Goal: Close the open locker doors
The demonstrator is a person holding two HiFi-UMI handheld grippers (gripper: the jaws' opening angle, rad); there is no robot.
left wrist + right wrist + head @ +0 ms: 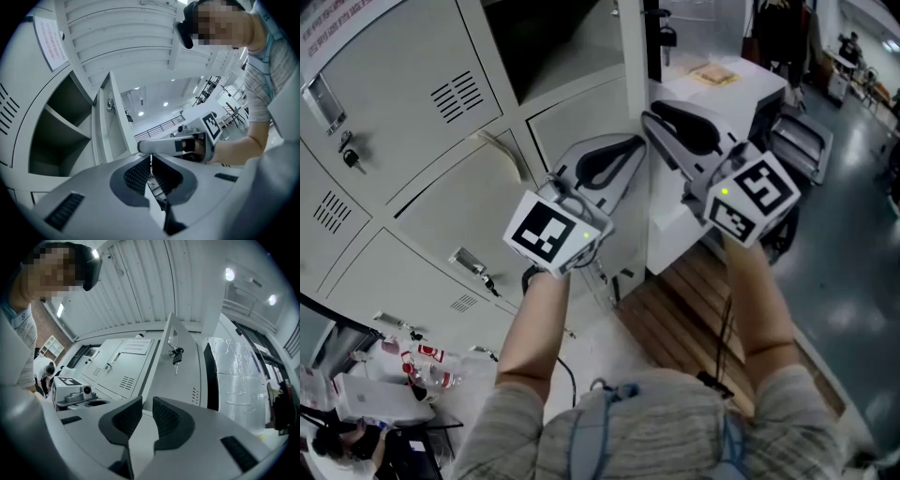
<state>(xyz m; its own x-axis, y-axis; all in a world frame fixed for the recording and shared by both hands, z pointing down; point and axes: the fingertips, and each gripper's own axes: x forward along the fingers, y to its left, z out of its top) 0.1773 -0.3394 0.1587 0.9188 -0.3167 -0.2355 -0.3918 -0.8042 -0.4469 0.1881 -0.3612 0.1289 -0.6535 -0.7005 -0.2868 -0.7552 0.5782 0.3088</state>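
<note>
One locker door (633,56) stands open, seen edge-on beside its dark open compartment (553,37). My left gripper (630,148) is on the door's inner side, jaws shut with nothing between them (150,157). From there I see the door's inner face (115,126) and the empty compartment (56,131). My right gripper (649,120) is at the outer side, close to the door's free edge. Its jaws (146,401) stand slightly apart and point at the outer face (180,380), where keys (176,356) hang. Nothing sits between its pads.
Closed lockers (441,197) fill the left, one with a key (352,159) in its lock. A wooden pallet (694,300) lies below the door and a white cabinet (722,89) stands just behind the right gripper. Bottles (427,366) lie at the lower left.
</note>
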